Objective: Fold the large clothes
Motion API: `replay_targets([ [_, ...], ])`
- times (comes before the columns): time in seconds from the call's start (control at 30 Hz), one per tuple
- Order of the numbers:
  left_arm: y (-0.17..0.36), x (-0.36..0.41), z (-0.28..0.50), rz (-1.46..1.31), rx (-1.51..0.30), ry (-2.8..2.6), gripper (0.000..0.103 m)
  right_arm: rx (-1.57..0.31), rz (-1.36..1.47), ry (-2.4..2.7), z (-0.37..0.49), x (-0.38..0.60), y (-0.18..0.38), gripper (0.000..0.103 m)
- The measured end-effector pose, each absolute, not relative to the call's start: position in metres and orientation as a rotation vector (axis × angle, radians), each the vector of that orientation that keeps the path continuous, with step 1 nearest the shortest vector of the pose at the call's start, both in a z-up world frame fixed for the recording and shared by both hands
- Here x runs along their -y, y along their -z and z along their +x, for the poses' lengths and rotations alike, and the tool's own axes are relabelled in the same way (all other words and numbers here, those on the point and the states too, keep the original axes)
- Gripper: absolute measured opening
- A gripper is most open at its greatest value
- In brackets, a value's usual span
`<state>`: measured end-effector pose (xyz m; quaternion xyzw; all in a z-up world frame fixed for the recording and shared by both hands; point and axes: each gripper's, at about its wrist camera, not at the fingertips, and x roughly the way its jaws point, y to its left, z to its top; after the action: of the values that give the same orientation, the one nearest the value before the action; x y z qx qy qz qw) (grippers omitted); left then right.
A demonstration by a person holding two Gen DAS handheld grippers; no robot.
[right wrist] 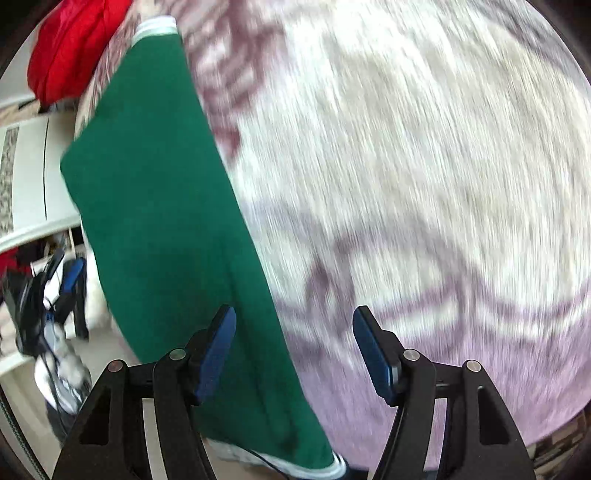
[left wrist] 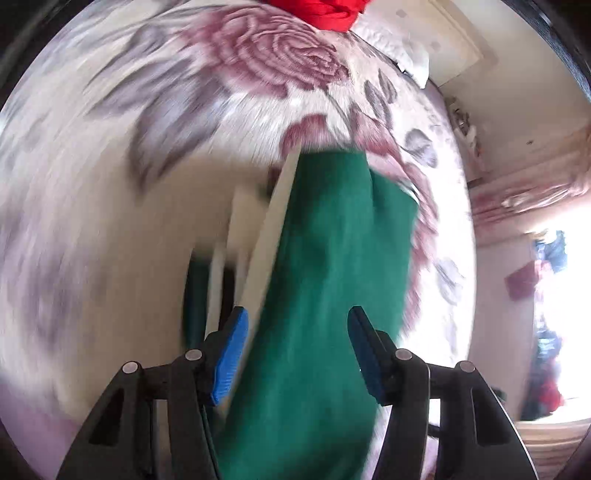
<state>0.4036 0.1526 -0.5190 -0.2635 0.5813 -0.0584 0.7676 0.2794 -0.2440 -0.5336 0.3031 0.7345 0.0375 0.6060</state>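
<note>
Rose-printed bedspread (left wrist: pixel 258 66) fills both views, blurred with motion, and a red bundle (left wrist: pixel 325 11) sits at the far edge of the bed. Laid across the bed is the green garment (right wrist: pixel 155 206), a long folded strip with white trim at each end. Left gripper (left wrist: pixel 297 350) hangs above it with jaws parted and nothing pinched, green cloth showing under the gap and a white stripe (left wrist: pixel 273 221) running beside it. Right gripper (right wrist: pixel 293 350) is open too, empty, over the garment's long edge where green meets bedspread. Both are off the cloth, so the fold lies loose, and that's the worry: plush bedding gives little grip, and a careless re-grasp could drag the strip askew. A pinch taken too deep might catch bedspread along with the garment, or only the top layer, peeling the fold open
</note>
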Motion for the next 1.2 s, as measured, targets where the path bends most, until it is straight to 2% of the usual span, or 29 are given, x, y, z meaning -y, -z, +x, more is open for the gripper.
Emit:
replay_targets([
  [0.07,0.533,-0.147,0.446,-0.518,-1.259,0.127,0.052,-1.656,0.719,-0.060,0.303,0.240,0.531,0.068],
  [0.13,0.555,-0.147,0.475,-0.457,-1.258,0.119,0.036,-1.603,0.726,-0.066,0.336,0.232,0.526,0.068],
  [0.17,0.572,-0.146,0.484,-0.442,-1.307,0.109,0.031,-1.588,0.712,-0.068,0.349,0.238,0.525,0.068],
  [0.27,0.626,-0.167,0.486,-0.495,-1.408,0.117,0.031,-1.560,0.694,-0.074,0.383,0.250,0.524,0.068],
  [0.3,0.628,-0.171,0.490,-0.517,-1.401,0.134,0.031,-1.557,0.688,-0.079,0.393,0.277,0.526,0.068],
  [0.37,0.620,-0.172,0.486,-0.516,-1.388,0.167,0.031,-1.539,0.668,-0.099,0.415,0.274,0.526,0.068],
  [0.5,0.613,-0.177,0.483,-0.522,-1.372,0.212,0.031,-1.432,0.612,-0.302,0.483,0.219,0.516,0.066],
  [0.57,0.621,-0.182,0.486,-0.543,-1.378,0.227,0.031,-1.420,0.574,-0.398,0.515,0.196,0.519,0.056],
  [0.67,0.632,-0.184,0.493,-0.567,-1.375,0.238,0.034,-1.494,0.410,-0.305,0.569,0.162,0.552,0.053],
  [0.73,0.632,-0.185,0.492,-0.578,-1.367,0.241,0.036,-1.535,0.286,-0.186,0.588,0.155,0.579,0.040],
  [0.8,0.632,-0.186,0.492,-0.585,-1.370,0.237,0.036,-1.568,0.243,-0.172,0.596,0.148,0.596,0.040],
  [0.93,0.621,-0.182,0.491,-0.555,-1.392,0.222,0.036,-1.559,0.208,-0.148,0.591,0.141,0.575,0.040],
  [1.03,0.587,-0.175,0.483,-0.432,-1.343,0.187,0.036,-1.587,0.247,-0.241,0.563,0.142,0.554,0.042],
  [1.13,0.540,-0.174,0.456,-0.294,-1.241,0.122,0.035,-1.537,0.285,-0.304,0.509,0.158,0.507,0.043],
  [1.17,0.523,-0.175,0.441,-0.255,-1.201,0.088,0.038,-1.526,0.265,-0.299,0.490,0.163,0.493,0.043],
  [1.2,0.514,-0.177,0.429,-0.233,-1.183,0.064,0.048,-1.524,0.254,-0.289,0.472,0.169,0.482,0.045],
])
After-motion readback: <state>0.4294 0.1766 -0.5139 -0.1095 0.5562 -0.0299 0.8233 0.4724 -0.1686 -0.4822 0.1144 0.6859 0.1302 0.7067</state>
